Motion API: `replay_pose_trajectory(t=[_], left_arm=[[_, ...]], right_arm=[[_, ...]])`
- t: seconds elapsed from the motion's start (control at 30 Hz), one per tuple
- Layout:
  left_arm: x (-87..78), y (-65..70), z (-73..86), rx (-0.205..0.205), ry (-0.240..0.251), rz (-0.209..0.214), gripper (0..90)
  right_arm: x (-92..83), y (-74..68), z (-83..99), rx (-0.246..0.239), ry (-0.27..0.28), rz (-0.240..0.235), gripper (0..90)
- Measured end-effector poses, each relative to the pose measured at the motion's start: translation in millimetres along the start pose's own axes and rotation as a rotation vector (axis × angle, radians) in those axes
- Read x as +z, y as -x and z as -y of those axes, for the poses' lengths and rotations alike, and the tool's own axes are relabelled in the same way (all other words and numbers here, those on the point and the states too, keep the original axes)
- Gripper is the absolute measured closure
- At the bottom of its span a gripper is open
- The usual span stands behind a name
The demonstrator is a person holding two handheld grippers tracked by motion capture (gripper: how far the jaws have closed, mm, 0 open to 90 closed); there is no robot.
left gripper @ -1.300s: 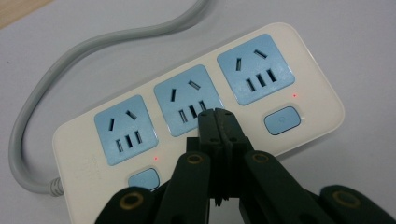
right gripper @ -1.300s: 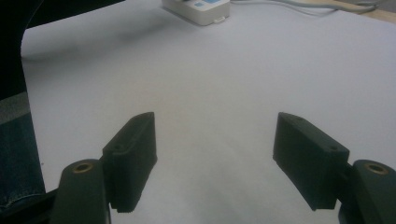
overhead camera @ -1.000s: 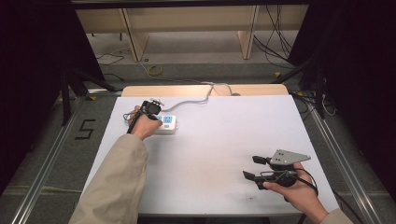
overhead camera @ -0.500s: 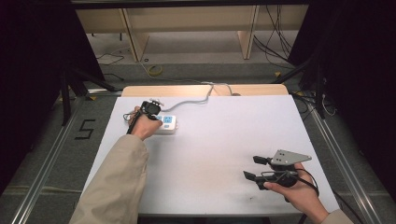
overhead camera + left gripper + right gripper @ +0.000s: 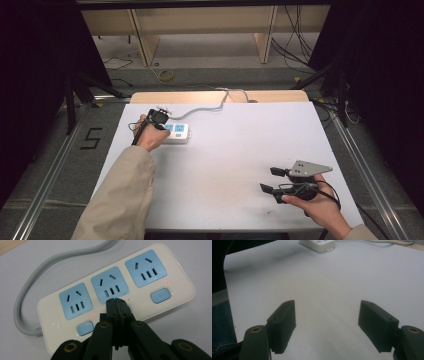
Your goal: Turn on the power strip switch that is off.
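Observation:
A white power strip (image 5: 117,290) with three blue sockets and blue switch buttons lies on the white table, also seen in the high view as the power strip (image 5: 176,132) at the far left. My left gripper (image 5: 117,301) is shut, its tips resting over the middle switch button, which they hide. Small red lights glow beside the left and right buttons. In the high view the left gripper (image 5: 161,118) points down at the strip. My right gripper (image 5: 267,180) rests near the table's front right, open with nothing between its jaws; the right gripper (image 5: 327,322) faces bare tabletop.
The strip's grey cable (image 5: 210,102) runs off the back edge of the white table (image 5: 240,150) over a wooden board (image 5: 220,96). A beige sleeve (image 5: 125,195) lies along the front left. Wooden shelving and loose cables stand beyond the table.

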State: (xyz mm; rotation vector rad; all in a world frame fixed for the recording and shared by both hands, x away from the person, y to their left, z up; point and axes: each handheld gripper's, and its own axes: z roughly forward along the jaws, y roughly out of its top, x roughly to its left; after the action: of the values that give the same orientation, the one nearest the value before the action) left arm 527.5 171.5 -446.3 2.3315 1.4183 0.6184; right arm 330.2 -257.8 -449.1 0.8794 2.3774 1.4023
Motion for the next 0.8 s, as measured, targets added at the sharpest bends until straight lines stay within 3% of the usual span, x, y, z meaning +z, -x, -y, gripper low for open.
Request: replay_pose_trajectory(t=[0.03, 0.1, 0.17, 0.43, 0.8], left_arm=[[-0.1, 0.3, -0.5, -0.002, 0.004, 0.001, 90.0], [-1.7, 0.1, -2.5, -0.037, 0.031, 0.056, 90.0], [1.2, 4.8, -3.3, -0.036, 0.036, 0.069, 90.0], [-2.1, 2.0, -4.0, -0.025, 0.025, 0.035, 90.0], [-0.6, -1.5, -2.7, -0.038, 0.015, 0.052, 90.0]], right_arm=[[0.3, -0.2, -0.3, 0.0, -0.001, 0.0, 30.6], [0.3, -0.8, -1.0, 0.002, -0.001, -0.001, 30.6], [1.0, -0.2, -0.8, 0.001, -0.001, -0.003, 30.6], [-1.7, 1.2, 0.5, 0.002, 0.004, -0.004, 30.6], [0.5, -0.5, -0.8, 0.002, -0.002, -0.004, 30.6]])
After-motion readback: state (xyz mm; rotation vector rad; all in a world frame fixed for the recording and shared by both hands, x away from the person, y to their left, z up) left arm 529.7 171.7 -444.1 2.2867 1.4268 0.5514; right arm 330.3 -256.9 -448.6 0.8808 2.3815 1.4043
